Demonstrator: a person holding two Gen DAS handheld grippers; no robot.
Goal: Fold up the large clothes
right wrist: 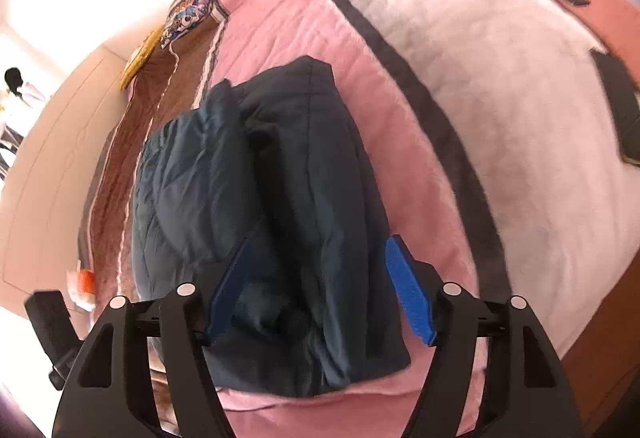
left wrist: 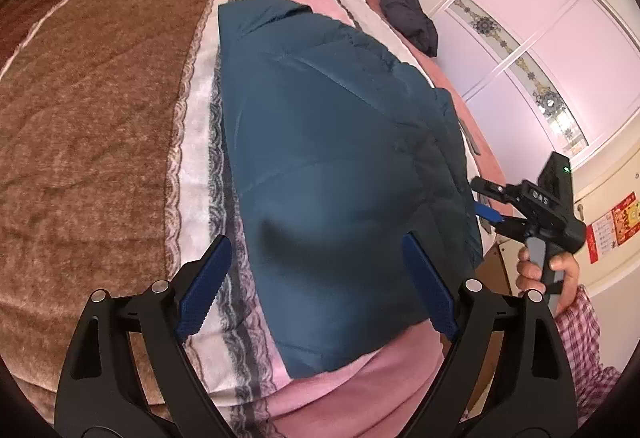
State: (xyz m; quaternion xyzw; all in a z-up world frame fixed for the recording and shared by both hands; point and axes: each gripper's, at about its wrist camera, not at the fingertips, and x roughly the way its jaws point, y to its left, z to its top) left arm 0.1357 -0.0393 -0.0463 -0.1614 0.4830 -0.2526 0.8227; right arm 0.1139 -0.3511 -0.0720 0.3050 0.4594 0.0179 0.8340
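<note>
A teal padded jacket (left wrist: 328, 166) lies folded into a thick bundle on the bed; it also shows in the right wrist view (right wrist: 276, 198). My left gripper (left wrist: 316, 278) is open above the jacket's near end, holding nothing. My right gripper (right wrist: 320, 282) is open over the near end of the bundle, its jaws apart and empty. The right gripper also shows in the left wrist view (left wrist: 490, 200) at the jacket's right edge, held by a hand.
The bed carries a pink blanket (right wrist: 360, 126), a brown blanket (left wrist: 100, 118) and a white fleece (right wrist: 500, 98). A dark garment (left wrist: 404, 2) lies at the far end. Wardrobe doors (left wrist: 540, 38) stand to the right. A patterned pillow (right wrist: 192, 10) lies far left.
</note>
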